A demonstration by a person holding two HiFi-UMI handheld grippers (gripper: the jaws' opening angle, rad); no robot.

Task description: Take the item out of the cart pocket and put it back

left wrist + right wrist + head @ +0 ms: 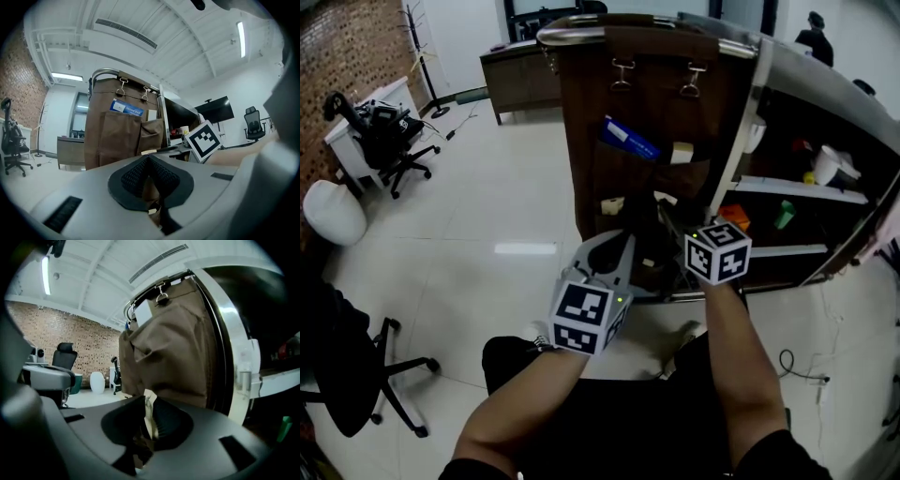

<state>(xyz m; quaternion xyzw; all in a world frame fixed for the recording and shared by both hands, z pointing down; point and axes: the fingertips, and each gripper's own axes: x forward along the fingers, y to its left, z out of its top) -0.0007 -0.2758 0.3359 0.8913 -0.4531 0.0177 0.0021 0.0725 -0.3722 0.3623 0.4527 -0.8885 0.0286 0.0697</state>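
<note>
Starting with the head view: both grippers were noted at the cart's (581, 131) lower pocket (623, 187), left gripper (623, 246) just beside right gripper (670, 225).

Left gripper view: jaws were seen together at the tips, with something brown between the pads that could not be identified.

Right gripper view: jaws were clamped on a thin cream item (150, 416), just before the pocket fabric.

Removal was judged done or nearly so, and the return was judged not yet made.

Black office chair (389, 139) near brick wall (337, 56).
</note>
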